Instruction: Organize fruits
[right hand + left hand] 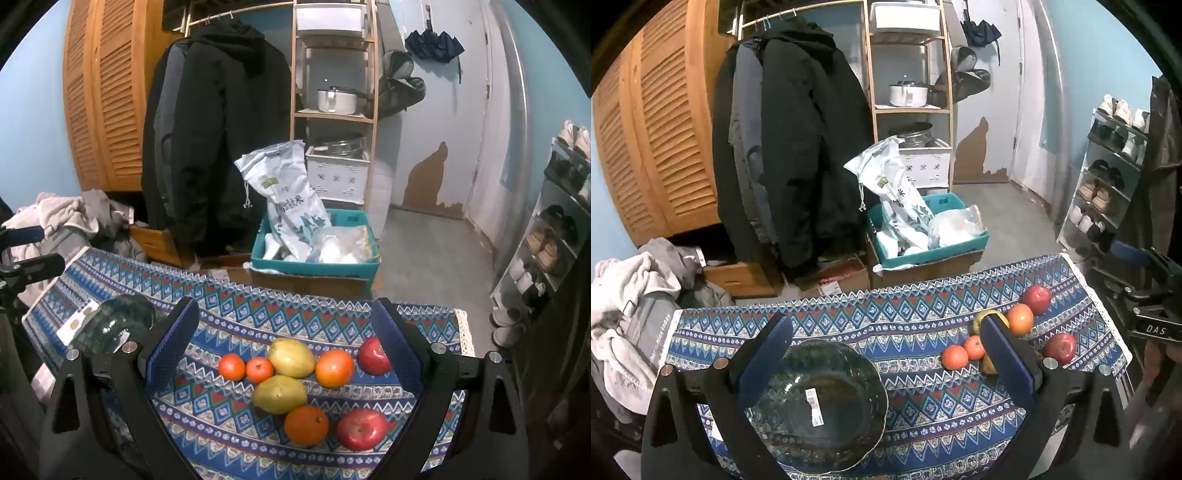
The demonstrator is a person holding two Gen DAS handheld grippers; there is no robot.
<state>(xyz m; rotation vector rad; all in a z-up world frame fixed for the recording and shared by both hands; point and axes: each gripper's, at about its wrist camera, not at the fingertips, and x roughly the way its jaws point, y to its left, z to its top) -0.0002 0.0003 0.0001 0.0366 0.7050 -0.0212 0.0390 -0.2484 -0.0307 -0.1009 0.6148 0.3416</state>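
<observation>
A dark glass bowl (820,406) with a white sticker sits on the patterned tablecloth (923,413). My left gripper (886,325) hangs over it, open, with nothing gripped. To its right lie several fruits, among them a red apple (1037,298), an orange (1020,318) and a tangerine (955,357). In the right wrist view my right gripper (286,310) is open above the fruit: two yellow-green pears (291,357), two red apples (361,428), two oranges (306,424) and two tangerines (232,366). The bowl (114,325) shows at the left, partly behind the left finger.
Beyond the table's far edge stands a teal crate (934,254) of bags on cardboard boxes. Dark coats (798,147) hang at the back, next to a wooden shelf (912,107). A shoe rack (1104,177) is at the right, and a pile of clothes (631,295) at the left.
</observation>
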